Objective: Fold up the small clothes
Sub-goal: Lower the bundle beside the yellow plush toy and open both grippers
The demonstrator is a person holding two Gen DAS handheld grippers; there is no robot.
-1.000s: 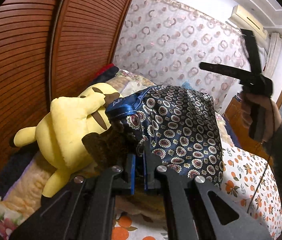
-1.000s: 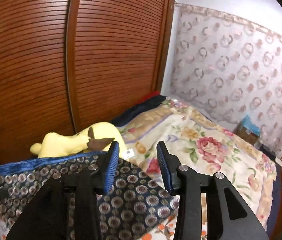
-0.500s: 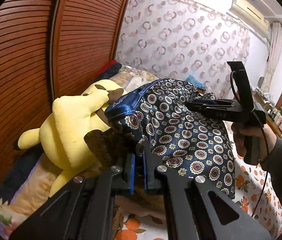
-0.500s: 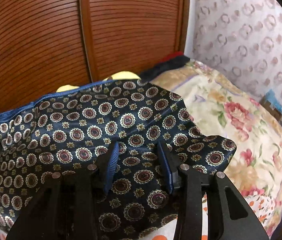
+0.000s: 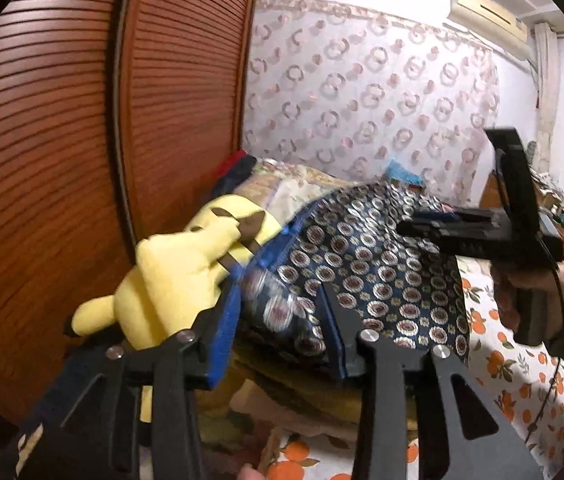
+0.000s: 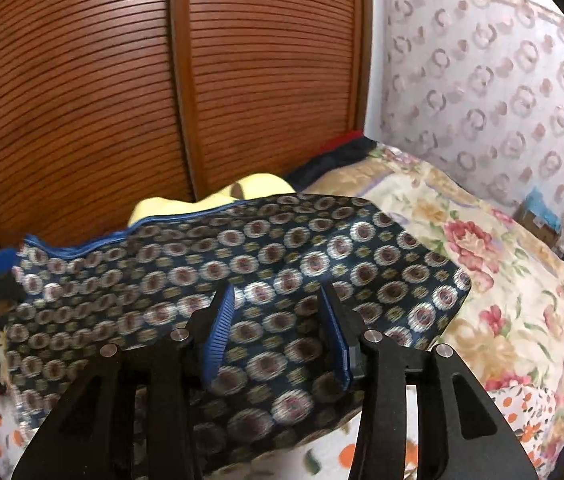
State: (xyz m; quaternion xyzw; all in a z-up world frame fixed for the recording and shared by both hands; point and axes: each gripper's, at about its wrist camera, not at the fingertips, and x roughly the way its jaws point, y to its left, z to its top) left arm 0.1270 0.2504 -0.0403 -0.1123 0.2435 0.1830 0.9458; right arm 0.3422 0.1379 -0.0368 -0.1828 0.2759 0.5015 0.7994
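Observation:
Navy shorts (image 5: 365, 276) with a medallion print and a blue waistband lie spread on the bed, blurred near my left gripper. My left gripper (image 5: 280, 332) has its jaws opening; a fold of the shorts sits loose between its blue pads (image 5: 224, 332), which do not press on it. In the right wrist view the shorts (image 6: 210, 264) fill the middle. My right gripper (image 6: 278, 330) is low over them with its jaws opening a little; nothing is pinched. A hand (image 5: 529, 292) holds the right gripper (image 5: 409, 227) above the cloth's far side.
A yellow plush toy (image 5: 178, 272) lies left of the shorts against the louvred wooden wardrobe doors (image 5: 62, 140). A floral quilt (image 6: 489, 264) covers the bed's far part, an orange-print sheet (image 5: 505, 368) the near part. A patterned curtain (image 5: 361, 92) hangs behind.
My left jaws were shut on the shorts' waistband corner and have now opened, letting it go. The cloth has sunk onto the bed. My right gripper has come down over the shorts.

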